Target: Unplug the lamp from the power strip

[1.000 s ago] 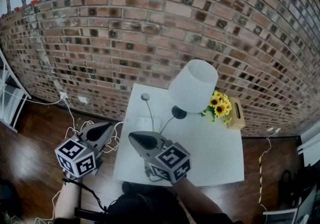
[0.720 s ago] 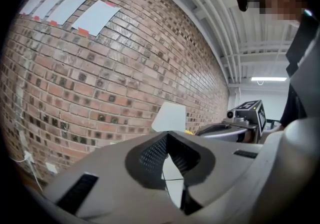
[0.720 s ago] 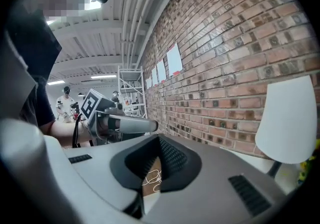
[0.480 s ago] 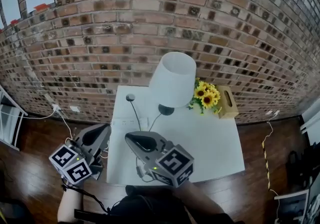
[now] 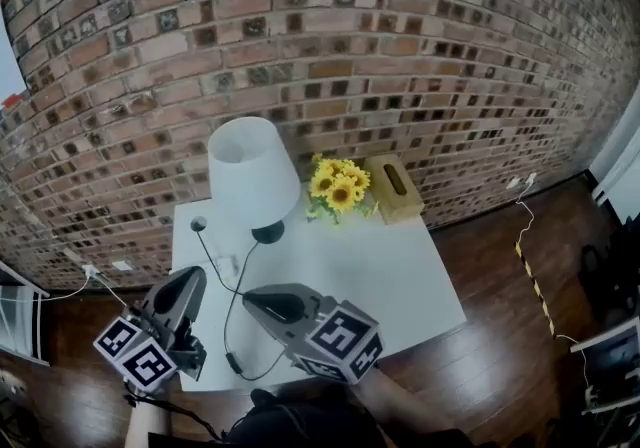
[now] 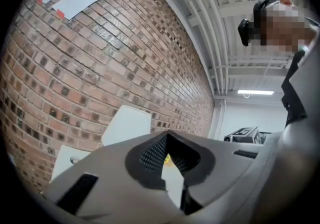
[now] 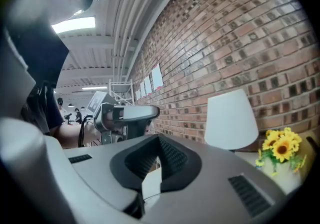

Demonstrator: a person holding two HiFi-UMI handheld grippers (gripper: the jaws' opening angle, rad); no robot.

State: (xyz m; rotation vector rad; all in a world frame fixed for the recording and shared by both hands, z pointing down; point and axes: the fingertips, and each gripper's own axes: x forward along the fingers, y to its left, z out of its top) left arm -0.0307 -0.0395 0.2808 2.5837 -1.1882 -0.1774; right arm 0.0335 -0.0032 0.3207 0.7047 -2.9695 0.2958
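Observation:
A lamp (image 5: pixel 245 171) with a white shade stands on the back left of the white table (image 5: pixel 390 281). Its black cord (image 5: pixel 232 321) runs forward to a dark lump (image 5: pixel 234 364) near the table's front edge; whether that is a plug or a switch I cannot tell. A pale power strip (image 5: pixel 225 264) lies faintly visible left of the cord. My left gripper (image 5: pixel 190 281) hangs shut over the table's left front corner. My right gripper (image 5: pixel 262 301) is shut and empty, just right of the cord. Both gripper views look over shut jaws, the left gripper (image 6: pixel 167 140) and the right gripper (image 7: pixel 159 143), toward the lamp (image 7: pixel 231 120).
Sunflowers (image 5: pixel 337 186) and a wooden tissue box (image 5: pixel 393 188) stand at the table's back by the brick wall. A grey knob on a thin stalk (image 5: pixel 198 224) rises left of the lamp. A wall socket (image 5: pixel 120 264) is low on the left; a cable (image 5: pixel 530 236) crosses the floor at right.
The head view has swung right, so table and lamp now sit further left. Both grippers stay low and shut; the left one now reaches over the table's corner.

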